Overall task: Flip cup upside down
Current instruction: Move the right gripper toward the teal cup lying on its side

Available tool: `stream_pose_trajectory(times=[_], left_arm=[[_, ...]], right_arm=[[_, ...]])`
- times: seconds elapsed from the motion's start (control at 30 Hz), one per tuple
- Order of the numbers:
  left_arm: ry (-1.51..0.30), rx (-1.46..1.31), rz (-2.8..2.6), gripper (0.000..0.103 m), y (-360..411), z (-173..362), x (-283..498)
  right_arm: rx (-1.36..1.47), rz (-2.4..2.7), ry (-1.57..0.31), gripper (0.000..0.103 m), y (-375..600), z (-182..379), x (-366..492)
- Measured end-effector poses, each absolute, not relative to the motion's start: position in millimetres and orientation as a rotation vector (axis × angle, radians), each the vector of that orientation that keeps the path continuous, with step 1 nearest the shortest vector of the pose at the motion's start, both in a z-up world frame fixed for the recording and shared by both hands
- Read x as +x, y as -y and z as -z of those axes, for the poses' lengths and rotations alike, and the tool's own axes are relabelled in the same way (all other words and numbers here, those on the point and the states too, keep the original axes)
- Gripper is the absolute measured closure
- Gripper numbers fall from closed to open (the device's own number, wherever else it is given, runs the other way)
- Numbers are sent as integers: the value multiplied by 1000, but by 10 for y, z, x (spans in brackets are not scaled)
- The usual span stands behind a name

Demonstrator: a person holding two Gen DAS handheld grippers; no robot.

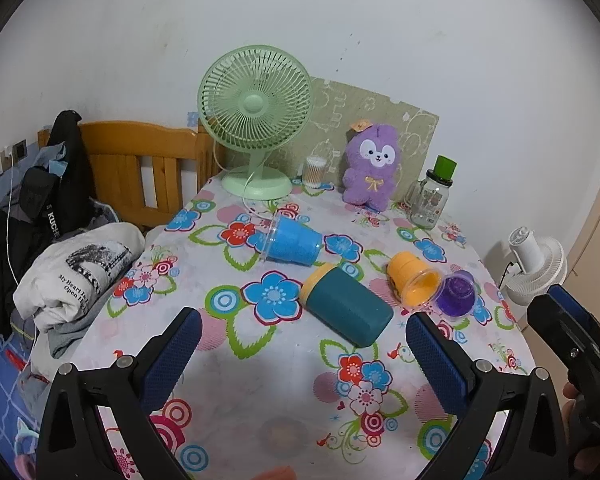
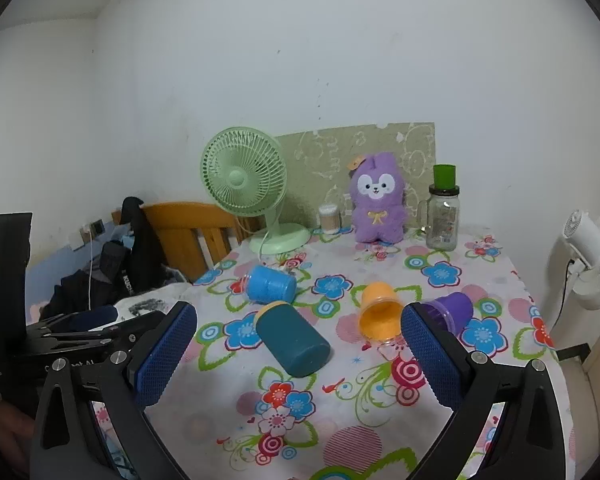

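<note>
Flower-print tablecloth table: near part bare, right edge dropped off beside white fan. Four cups lay on sides mid-table: blue plastic cup, teal cup with yellow rim, orange cup, purple cup, last two touching. Back row: green desk fan, purple plush toy, glass jar with green cap. Left gripper spread wide, empty; right gripper likewise, both short of cups.
</note>
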State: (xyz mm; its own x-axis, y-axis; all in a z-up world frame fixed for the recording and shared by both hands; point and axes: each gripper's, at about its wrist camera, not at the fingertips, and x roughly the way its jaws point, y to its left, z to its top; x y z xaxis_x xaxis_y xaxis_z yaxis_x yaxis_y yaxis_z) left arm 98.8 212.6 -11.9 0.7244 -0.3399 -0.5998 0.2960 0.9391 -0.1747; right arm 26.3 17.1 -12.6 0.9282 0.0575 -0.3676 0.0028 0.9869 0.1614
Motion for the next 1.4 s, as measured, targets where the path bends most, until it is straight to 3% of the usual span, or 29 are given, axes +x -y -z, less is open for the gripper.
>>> stream_pose_trajectory(times=[0.5,1.0,1.1,1.3,1.4], left_arm=[[-834,-49,267,0,-2267,647,1517],[-900,-11,230,0,-2271,822,1724],[-904,-12,228,0,-2266,839,1744],[-907,-14,231,0,-2271,849,1734],[-902,-18,234,0,-2279,829,1699]], right_arm=[[79,-123,-652,0,-219,554,1324],[-155,-330,-965,0,-543,1224,2318],[-162,-338,-999,4,-550,1319,2436],[-168,-331,-1095,29,-554,1552,2610],[-128,-325,-1093,30,-511,1542,2625]])
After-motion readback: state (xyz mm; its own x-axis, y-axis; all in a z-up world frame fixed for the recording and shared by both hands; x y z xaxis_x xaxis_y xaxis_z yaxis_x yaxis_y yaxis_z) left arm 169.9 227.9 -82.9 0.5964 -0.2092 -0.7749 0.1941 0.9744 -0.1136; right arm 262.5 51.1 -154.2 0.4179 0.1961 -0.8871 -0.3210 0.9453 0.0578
